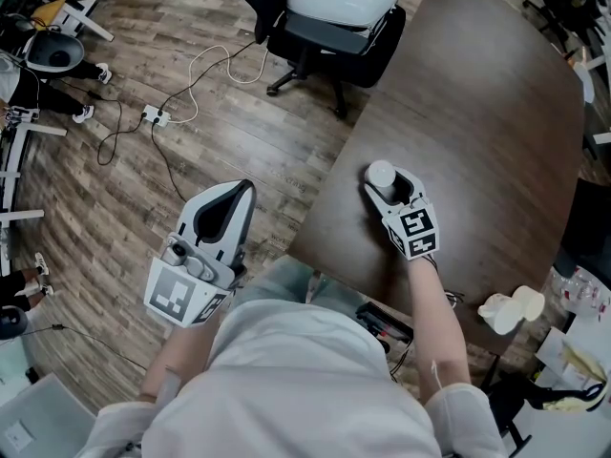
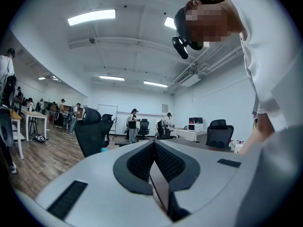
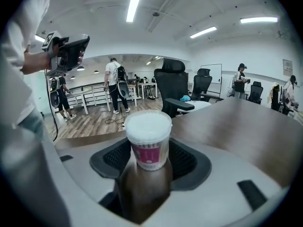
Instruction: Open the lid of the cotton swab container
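The cotton swab container (image 1: 381, 174) is a small clear tub with a white lid and a pink label. It stands upright on the dark brown table (image 1: 477, 113) near its left edge. My right gripper (image 1: 388, 183) reaches around it from the near side. In the right gripper view the container (image 3: 147, 141) sits between the two black pads (image 3: 112, 159), which touch its sides, lid on top. My left gripper (image 1: 244, 191) hangs off the table over the wood floor, jaws shut and empty. The left gripper view shows its jaws (image 2: 154, 144) pressed together, facing the room.
An office chair (image 1: 334, 27) with a white cushion stands at the table's far left corner. A power strip and white cable (image 1: 153, 115) lie on the floor. A crumpled white thing (image 1: 511, 308) sits by the table's near right edge. Other people stand far off.
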### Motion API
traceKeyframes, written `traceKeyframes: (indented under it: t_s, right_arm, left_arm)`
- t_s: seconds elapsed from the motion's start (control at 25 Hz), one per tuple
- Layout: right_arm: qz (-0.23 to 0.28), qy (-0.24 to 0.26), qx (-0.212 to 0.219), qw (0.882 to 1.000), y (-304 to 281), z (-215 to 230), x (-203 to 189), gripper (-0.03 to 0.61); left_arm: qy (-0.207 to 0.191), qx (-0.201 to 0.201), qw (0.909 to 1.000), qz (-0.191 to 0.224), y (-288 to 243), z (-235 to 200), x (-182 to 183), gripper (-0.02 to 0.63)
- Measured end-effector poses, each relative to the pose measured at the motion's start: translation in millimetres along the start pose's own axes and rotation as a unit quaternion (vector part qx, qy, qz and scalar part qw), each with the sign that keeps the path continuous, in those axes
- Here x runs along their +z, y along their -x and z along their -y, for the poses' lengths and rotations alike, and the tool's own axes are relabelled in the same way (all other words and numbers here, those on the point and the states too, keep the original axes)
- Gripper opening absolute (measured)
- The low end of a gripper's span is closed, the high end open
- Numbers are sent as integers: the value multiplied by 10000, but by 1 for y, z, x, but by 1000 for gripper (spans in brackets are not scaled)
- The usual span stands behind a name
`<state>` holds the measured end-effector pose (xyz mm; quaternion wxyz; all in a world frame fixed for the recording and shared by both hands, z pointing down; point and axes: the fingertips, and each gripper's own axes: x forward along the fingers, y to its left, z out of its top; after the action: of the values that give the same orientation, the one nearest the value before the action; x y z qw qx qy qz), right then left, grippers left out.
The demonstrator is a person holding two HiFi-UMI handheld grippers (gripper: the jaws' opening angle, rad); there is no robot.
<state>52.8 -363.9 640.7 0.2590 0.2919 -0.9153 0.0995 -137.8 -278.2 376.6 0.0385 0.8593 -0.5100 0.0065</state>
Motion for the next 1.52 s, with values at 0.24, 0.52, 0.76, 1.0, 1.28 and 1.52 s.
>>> traceKeyframes:
  t_s: [0.24,0.52,0.76,1.0,1.28,1.52]
  right_arm:
    - [153,105,114,9998,14,-11,19,258]
    - [533,25,431,9976,57,-26,70,255]
    - [651,-124,765,9949,97,-59,107,255]
    - [913,-91,839,9922,129,-95,148,255]
    - [1124,-83,688,9912,156,-124,174,255]
    - [1287,-152,483,9904,178,-137,189,255]
  left_arm:
    - [-23,-76,9999,85,3,2,6,9]
    - [-102,-398,9989,202,-2,14,15,10]
    - [-237,-759,9963,336,-9,28,29,10]
    - [-376,-1213,9907,480,-9,45,42,10]
    - [-494,-1475,9861,581,-7,60,50,11]
    - [-667,-1674,9817,615,0,72,59,11]
